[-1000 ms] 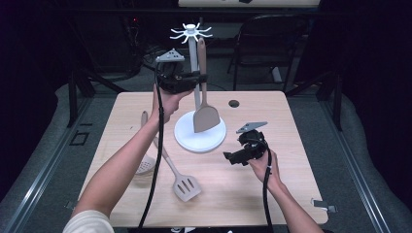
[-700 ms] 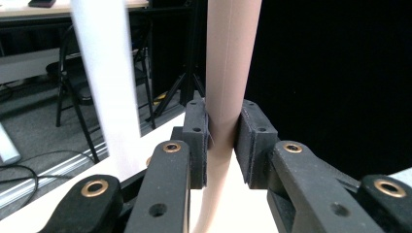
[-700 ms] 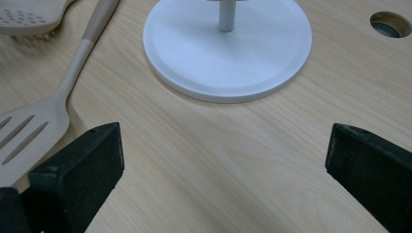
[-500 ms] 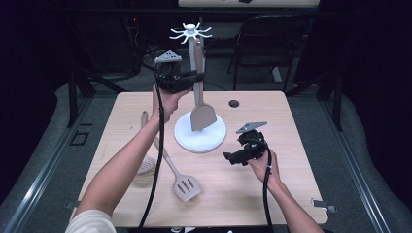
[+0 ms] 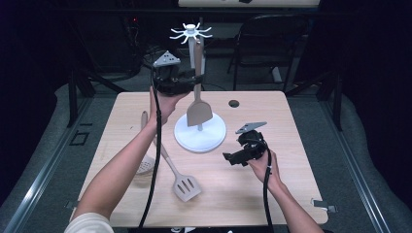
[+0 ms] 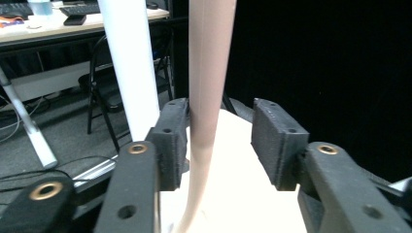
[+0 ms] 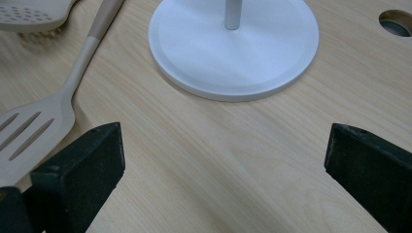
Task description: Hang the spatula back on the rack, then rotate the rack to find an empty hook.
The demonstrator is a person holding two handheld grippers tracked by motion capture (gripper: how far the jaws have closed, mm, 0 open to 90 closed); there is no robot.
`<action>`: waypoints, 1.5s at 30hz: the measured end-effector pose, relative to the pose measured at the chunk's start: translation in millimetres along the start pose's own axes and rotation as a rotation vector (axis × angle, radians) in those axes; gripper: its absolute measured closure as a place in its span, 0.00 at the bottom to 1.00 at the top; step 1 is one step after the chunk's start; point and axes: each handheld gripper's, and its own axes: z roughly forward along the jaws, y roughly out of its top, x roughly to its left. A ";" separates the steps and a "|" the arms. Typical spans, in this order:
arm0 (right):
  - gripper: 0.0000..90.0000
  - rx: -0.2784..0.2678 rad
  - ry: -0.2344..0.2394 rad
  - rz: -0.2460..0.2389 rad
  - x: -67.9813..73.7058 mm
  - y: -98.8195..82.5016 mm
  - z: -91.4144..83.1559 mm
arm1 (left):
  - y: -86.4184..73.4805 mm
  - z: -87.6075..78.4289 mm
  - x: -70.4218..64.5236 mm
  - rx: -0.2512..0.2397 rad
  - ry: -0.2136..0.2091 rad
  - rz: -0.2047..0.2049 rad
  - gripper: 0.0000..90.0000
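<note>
High view: the left gripper (image 5: 192,80) is raised at the white utensil stand (image 5: 199,133), with the solid turner (image 5: 198,109) hanging blade-down beside the post. Its jaws stand apart, one pad touching the handle, the other clear. The right gripper (image 5: 232,158) rests wide open and empty on the table (image 5: 291,141). Judgement: back away straight, without nudging the handle. The slotted spatula (image 5: 183,184) lies nearer the person.

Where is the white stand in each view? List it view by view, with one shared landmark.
High view: stand at table centre, round base, pole upright.
Left gripper view: its white pole, upper left, beside the spatula handle.
Right gripper view: its base, top centre.
Landmark: table hole, right of the base in high and right gripper views.
</note>
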 end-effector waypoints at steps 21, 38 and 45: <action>0.01 0.042 -0.014 -0.010 0.1 -2.2 2.7 | -6.8 -35.1 24.6 0.006 0.050 0.007 0.84; 0.02 0.046 -0.017 -0.015 1.6 -2.1 2.8 | 34.9 -52.0 26.7 -0.051 0.114 0.070 1.00; 0.03 0.059 -0.015 -0.028 2.3 -2.0 4.2 | 49.9 -52.0 27.0 -0.060 0.121 0.090 1.00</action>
